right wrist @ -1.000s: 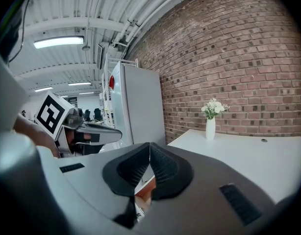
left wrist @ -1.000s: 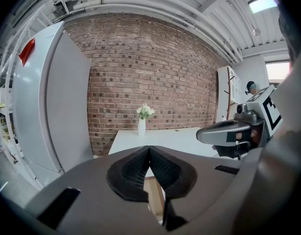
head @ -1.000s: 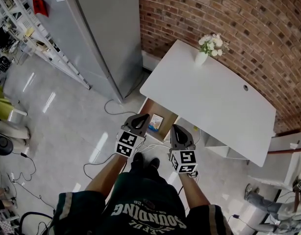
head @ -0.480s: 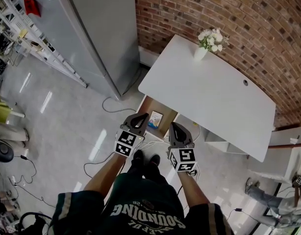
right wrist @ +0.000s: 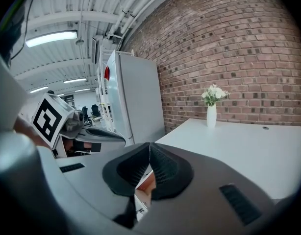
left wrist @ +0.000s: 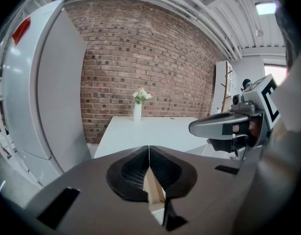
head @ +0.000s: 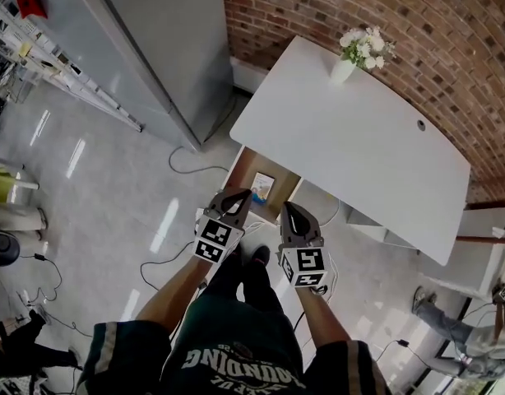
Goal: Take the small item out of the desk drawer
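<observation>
an industrial loft-style lab: brick wall [head: 384,15], white desk [head: 351,146], metal racks [head: 39,64], floor cables [head: 166,270].

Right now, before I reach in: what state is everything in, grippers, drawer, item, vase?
left gripper: jaws shut, empty
right gripper: jaws shut, empty
desk drawer: pulled open
small item: lying inside the desk drawer
vase: upright on the desk

Open wooden desk drawer [head: 247,168], small blue-white item [head: 261,188] inside
</observation>
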`<action>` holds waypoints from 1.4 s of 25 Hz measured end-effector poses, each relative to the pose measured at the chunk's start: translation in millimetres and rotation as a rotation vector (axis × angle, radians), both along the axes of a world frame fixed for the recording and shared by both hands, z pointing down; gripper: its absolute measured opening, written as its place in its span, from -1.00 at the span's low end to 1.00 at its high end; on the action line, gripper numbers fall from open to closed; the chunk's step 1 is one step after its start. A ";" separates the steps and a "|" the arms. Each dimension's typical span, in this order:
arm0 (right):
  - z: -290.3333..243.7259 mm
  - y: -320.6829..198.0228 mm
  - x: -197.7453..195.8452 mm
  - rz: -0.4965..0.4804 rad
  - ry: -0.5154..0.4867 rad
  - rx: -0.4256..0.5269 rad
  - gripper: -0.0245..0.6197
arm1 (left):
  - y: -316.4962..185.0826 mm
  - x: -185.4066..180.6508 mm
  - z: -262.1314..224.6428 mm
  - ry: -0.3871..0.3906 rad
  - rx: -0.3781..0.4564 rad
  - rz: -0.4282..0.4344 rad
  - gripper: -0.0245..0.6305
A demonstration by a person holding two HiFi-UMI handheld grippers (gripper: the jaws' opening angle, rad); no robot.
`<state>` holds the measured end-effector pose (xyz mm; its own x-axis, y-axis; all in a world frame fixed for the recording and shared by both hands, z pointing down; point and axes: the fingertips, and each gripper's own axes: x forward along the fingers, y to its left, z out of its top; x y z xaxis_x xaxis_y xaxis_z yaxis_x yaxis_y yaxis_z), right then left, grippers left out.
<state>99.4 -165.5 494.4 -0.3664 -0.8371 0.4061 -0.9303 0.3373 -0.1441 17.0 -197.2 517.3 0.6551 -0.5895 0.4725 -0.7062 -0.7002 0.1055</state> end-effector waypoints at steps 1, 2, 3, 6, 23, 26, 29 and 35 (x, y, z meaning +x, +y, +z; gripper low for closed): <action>4.5 1.0 -1.3 0.000 -0.004 -0.005 -0.85 | 2.1 -0.6 4.1 -0.007 -0.005 0.004 -0.87; 8.4 1.6 -1.6 0.000 -0.008 -0.010 -0.85 | 3.6 -0.7 8.2 -0.009 -0.009 0.006 -0.87; 11.6 1.3 -0.6 0.001 -0.008 -0.013 -0.85 | 4.1 0.2 12.0 -0.009 -0.013 0.006 -0.87; 20.9 -1.7 2.2 0.007 -0.006 -0.022 -0.85 | 3.6 1.7 23.2 -0.012 -0.030 0.007 -0.87; 101.8 -10.9 2.2 -0.006 0.005 -0.077 -0.85 | 2.0 14.1 123.0 -0.052 -0.137 0.035 -0.87; 119.2 -7.9 1.5 0.003 -0.004 -0.104 -0.85 | 0.5 18.8 142.2 -0.054 -0.159 0.045 -0.87; 131.9 -6.9 1.6 0.001 -0.005 -0.121 -0.85 | -2.0 24.6 157.3 -0.044 -0.182 0.058 -0.87; 149.7 -9.6 2.3 0.008 -0.010 -0.138 -0.85 | -12.0 28.0 185.0 -0.074 -0.204 0.047 -0.86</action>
